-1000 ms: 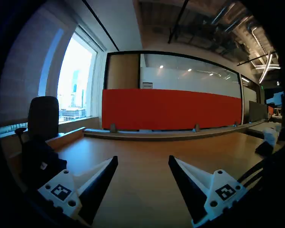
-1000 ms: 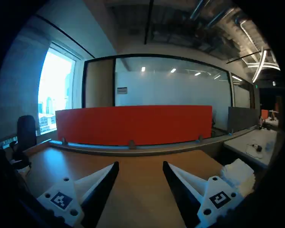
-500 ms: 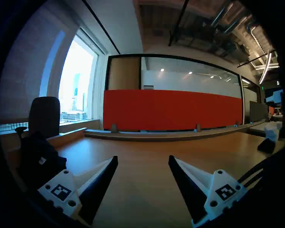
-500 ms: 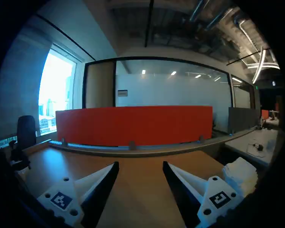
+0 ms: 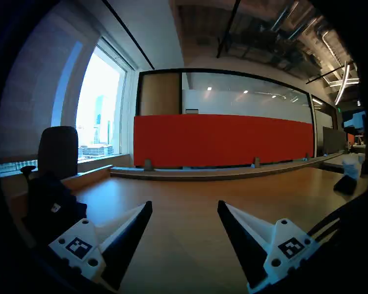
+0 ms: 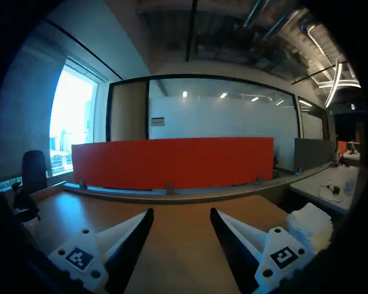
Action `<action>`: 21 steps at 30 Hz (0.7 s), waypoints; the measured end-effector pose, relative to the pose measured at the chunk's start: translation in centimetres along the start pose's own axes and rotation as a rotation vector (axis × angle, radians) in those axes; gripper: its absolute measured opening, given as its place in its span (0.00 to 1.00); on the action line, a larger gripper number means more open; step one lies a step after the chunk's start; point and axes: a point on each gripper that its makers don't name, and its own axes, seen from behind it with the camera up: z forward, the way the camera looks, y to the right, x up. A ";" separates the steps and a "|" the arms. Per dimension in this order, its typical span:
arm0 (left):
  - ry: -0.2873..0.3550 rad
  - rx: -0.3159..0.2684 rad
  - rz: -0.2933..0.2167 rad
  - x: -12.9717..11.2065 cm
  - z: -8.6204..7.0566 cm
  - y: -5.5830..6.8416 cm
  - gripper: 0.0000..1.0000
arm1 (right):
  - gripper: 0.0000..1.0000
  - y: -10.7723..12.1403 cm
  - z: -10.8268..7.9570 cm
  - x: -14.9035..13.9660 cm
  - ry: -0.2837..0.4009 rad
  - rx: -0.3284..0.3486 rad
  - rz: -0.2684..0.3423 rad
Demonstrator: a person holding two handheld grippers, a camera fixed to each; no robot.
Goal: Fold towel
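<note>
Wooden bench (image 5: pixel 262 188) lies under the left hand-held gripper (image 5: pixel 184 203) and right hand-held gripper (image 6: pixel 181 210), both spread wide, holding nothing; stacked white towels (image 6: pixel 309 228) sit near the right one.

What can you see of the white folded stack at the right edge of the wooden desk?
The white folded stack looks like soft cloth in several layers, with slightly uneven edges. It rests on the wooden desk near its right edge, beyond a finger of the open right gripper, which hides its lower corner.
</note>
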 end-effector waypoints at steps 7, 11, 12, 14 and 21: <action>0.000 0.000 0.002 0.0 0.0 0.0 0.99 | 0.89 0.3 0.3 0.4 0.025 -0.004 -0.031; 0.000 0.000 0.003 0.1 0.0 0.0 0.99 | 0.89 0.2 0.4 0.6 0.049 0.002 -0.037; 0.000 0.000 0.004 0.1 0.0 0.0 0.99 | 0.89 0.2 0.4 0.5 0.055 0.003 -0.038; 0.000 0.000 0.004 0.1 0.0 0.0 0.99 | 0.89 0.3 0.4 -0.1 0.063 0.005 -0.040; 0.000 0.000 0.003 0.1 0.0 0.1 0.99 | 0.89 0.9 0.5 -3.6 0.053 0.005 -0.022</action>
